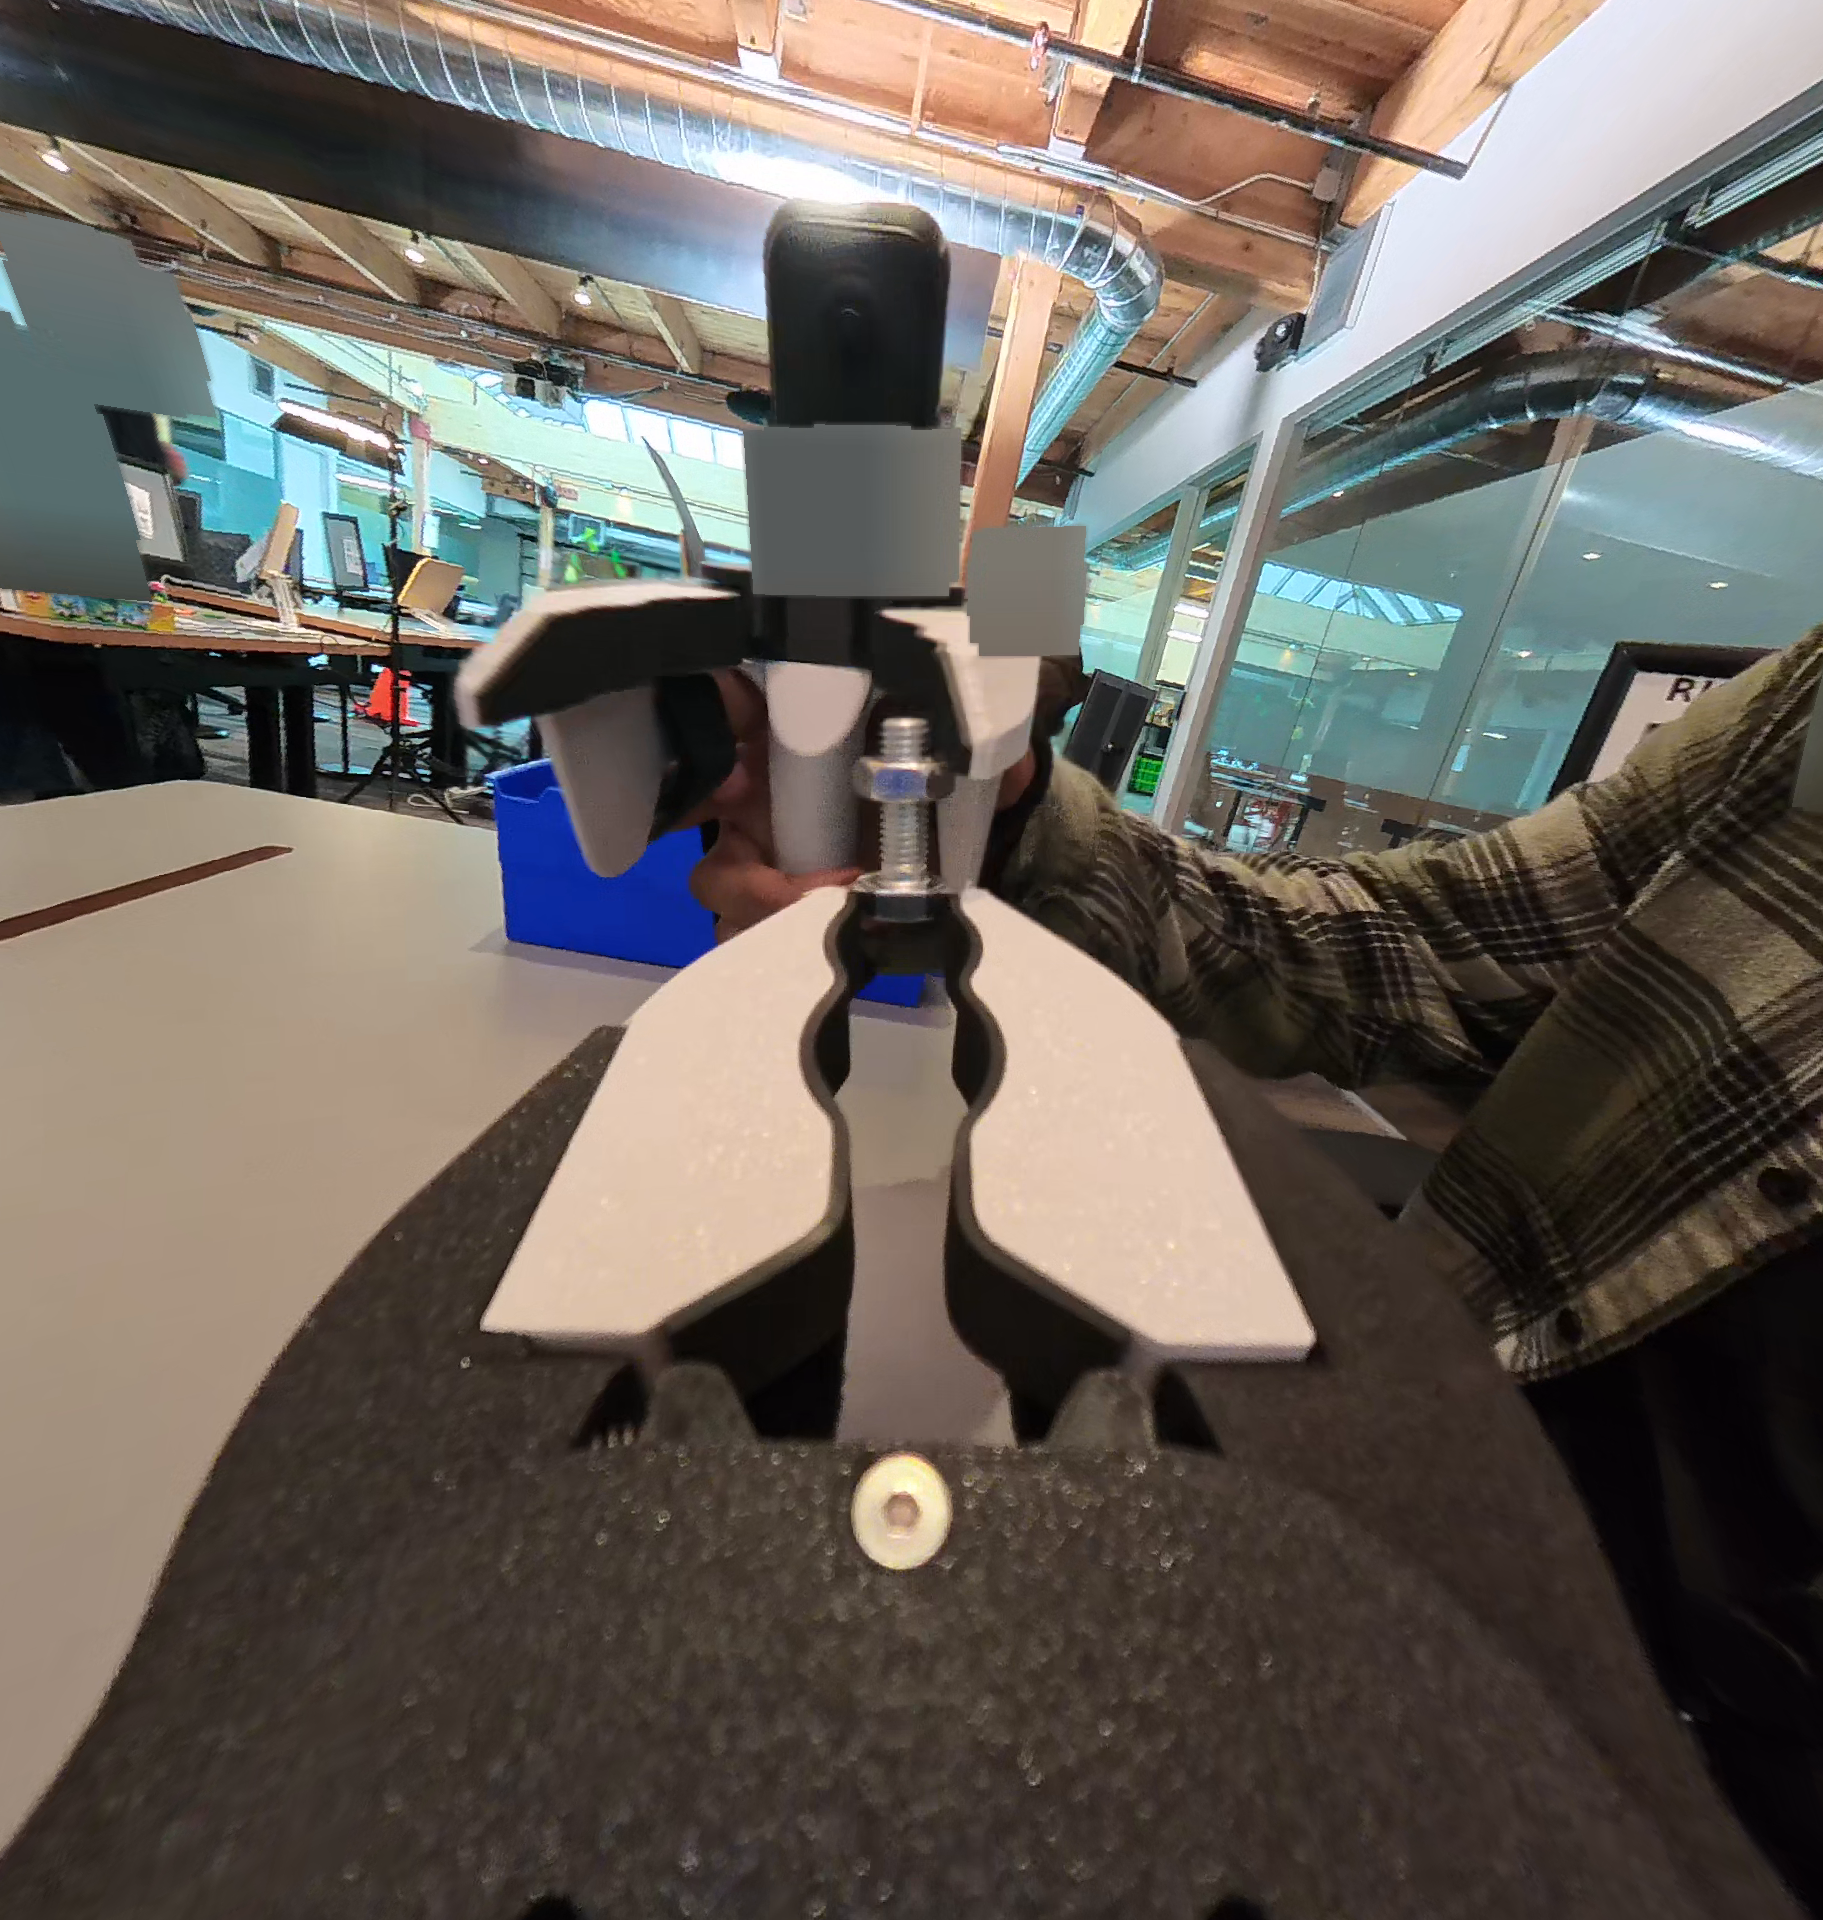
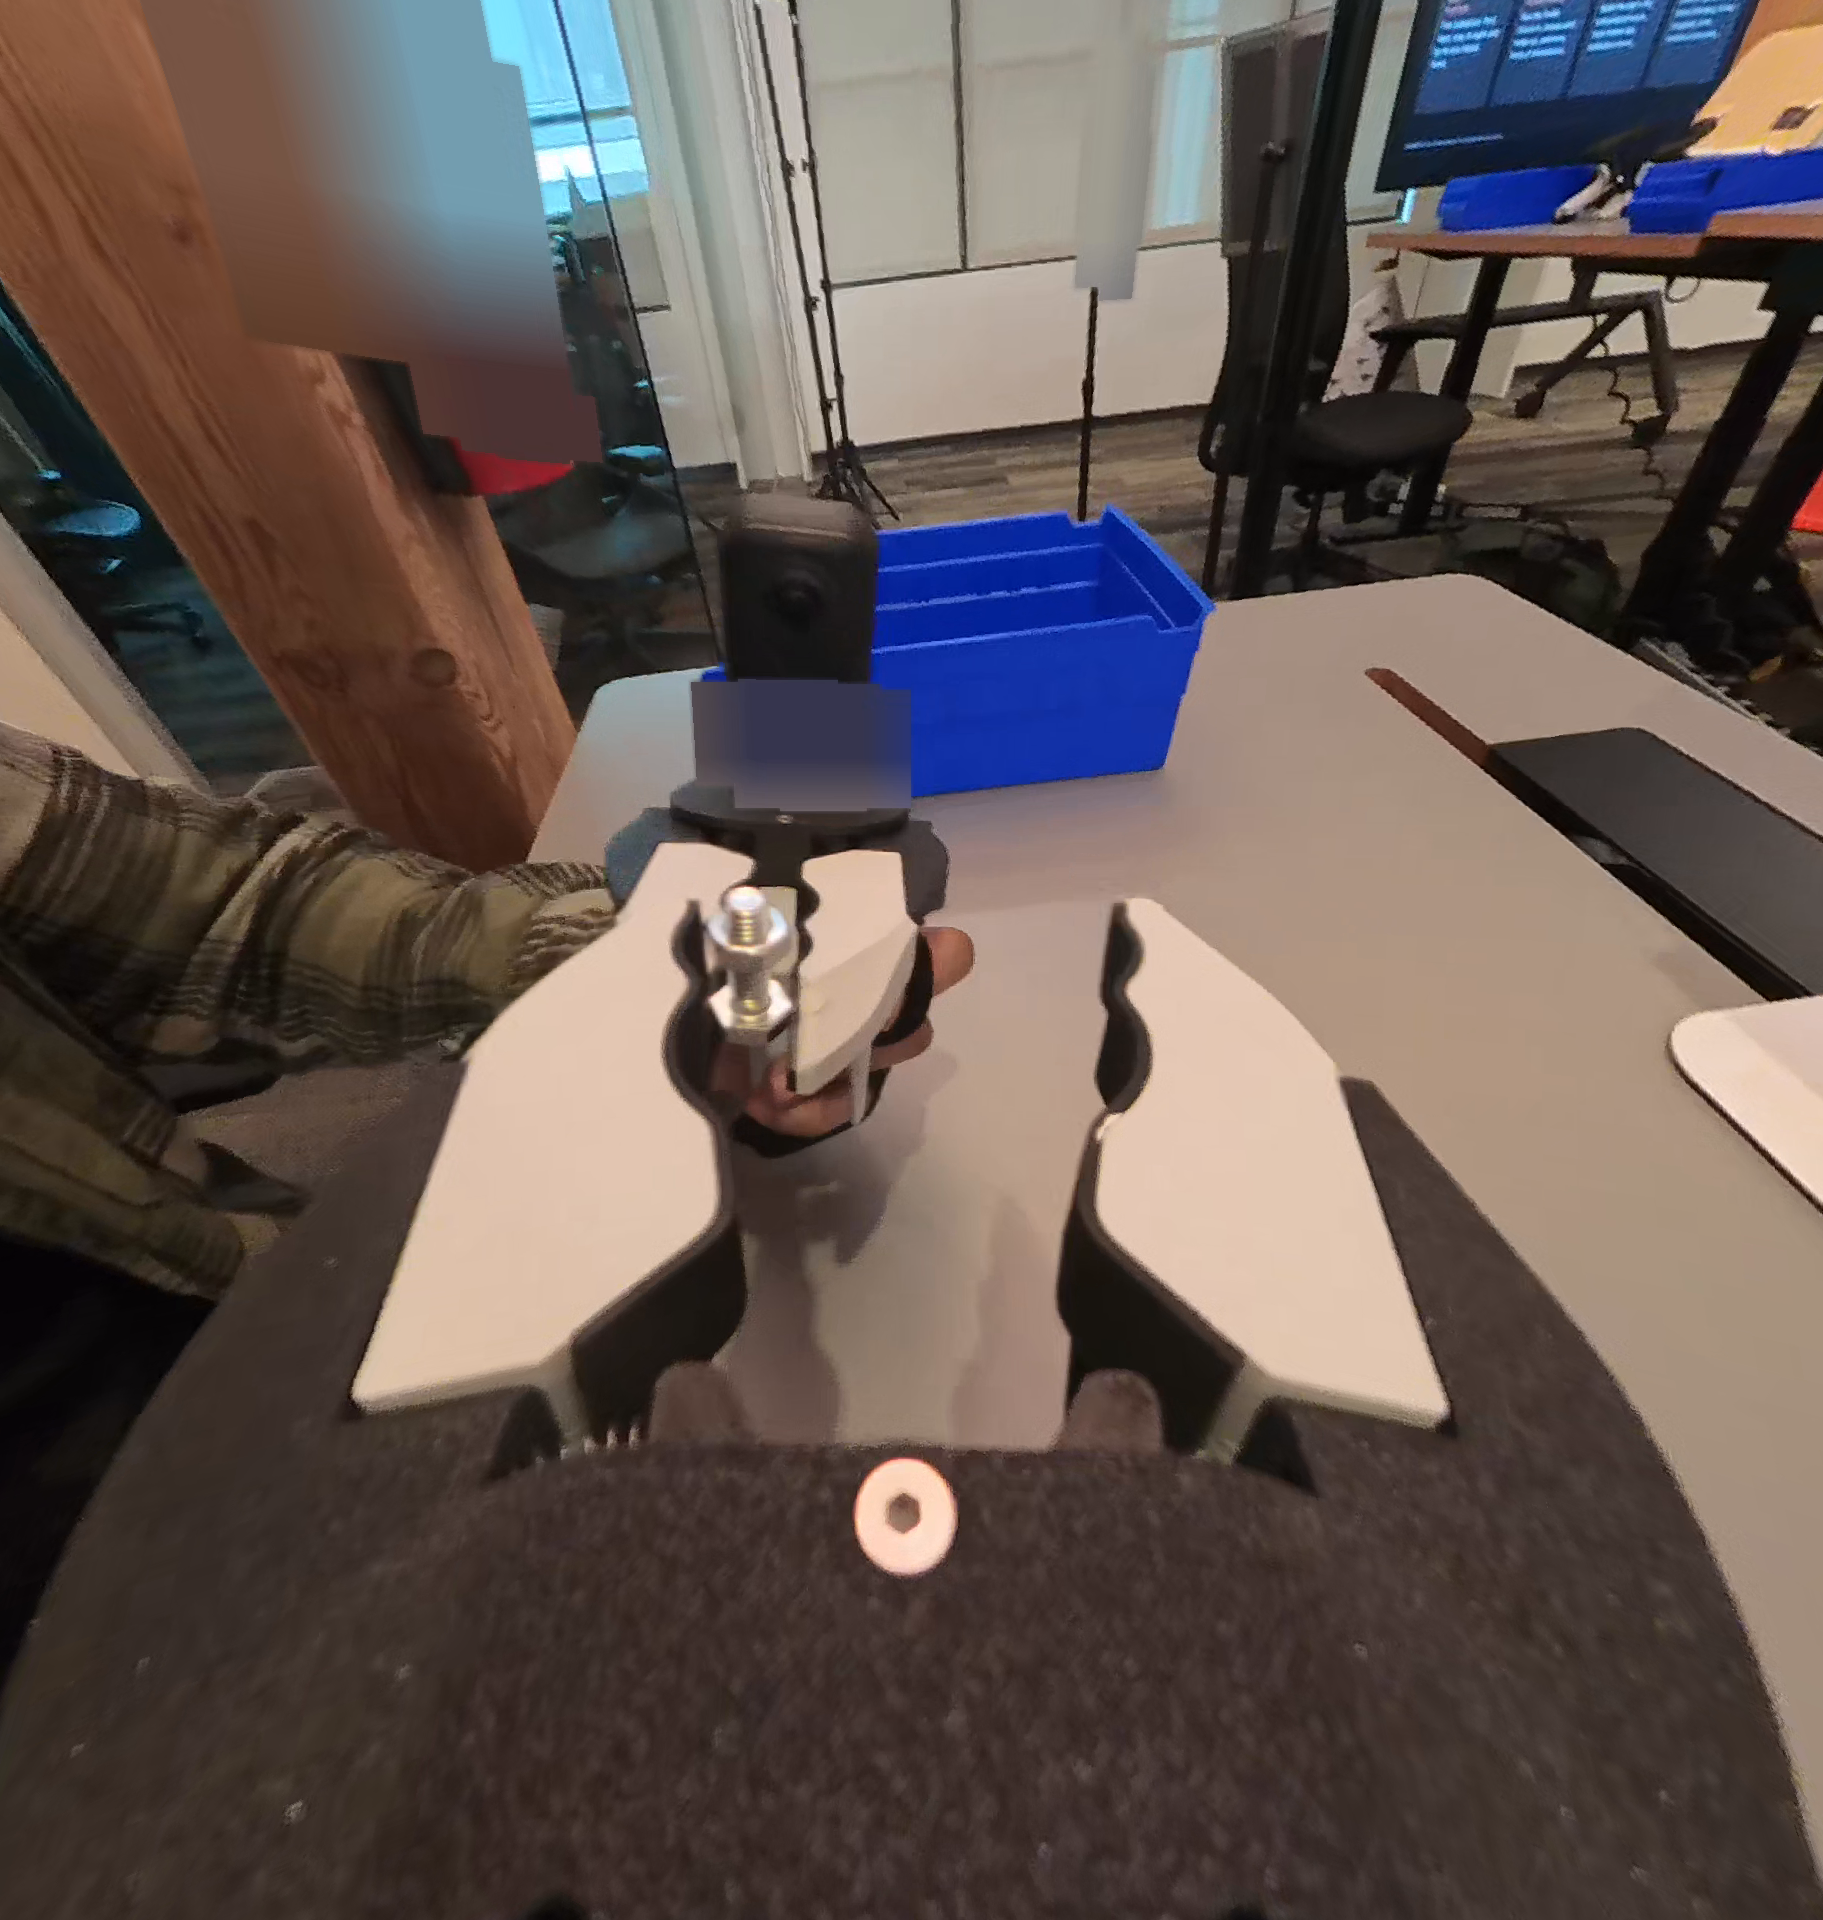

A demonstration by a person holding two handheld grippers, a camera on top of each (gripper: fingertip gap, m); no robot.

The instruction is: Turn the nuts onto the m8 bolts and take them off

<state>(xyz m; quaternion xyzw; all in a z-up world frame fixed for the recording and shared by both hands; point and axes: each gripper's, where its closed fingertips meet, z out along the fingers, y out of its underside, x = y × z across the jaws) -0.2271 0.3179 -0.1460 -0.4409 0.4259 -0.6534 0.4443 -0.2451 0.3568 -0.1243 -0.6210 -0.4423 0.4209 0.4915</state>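
My left gripper (image 1: 899, 906) is shut on the head end of a silver bolt (image 1: 902, 831) and holds it upright above the table, thread up. A silver nut (image 1: 902, 777) sits on the thread near the top. My right gripper (image 2: 902, 925) is open wide. The bolt (image 2: 749, 982) with its nut (image 2: 746, 940) stands between its fingers, close against the inner side of its left finger (image 2: 616, 987); the other finger (image 2: 1198, 987) is far from it. In the left wrist view the right gripper (image 1: 751, 717) faces me just behind the bolt.
A blue bin (image 2: 1032, 665) stands on the grey table (image 2: 1302, 883) beyond the grippers; it also shows in the left wrist view (image 1: 595, 883). A black pad (image 2: 1696, 831) and a white object (image 2: 1780, 1091) lie at the right. A plaid sleeve (image 1: 1406, 987) reaches in. The gap from one gripper's tips to the other's is roughly 4 cm.
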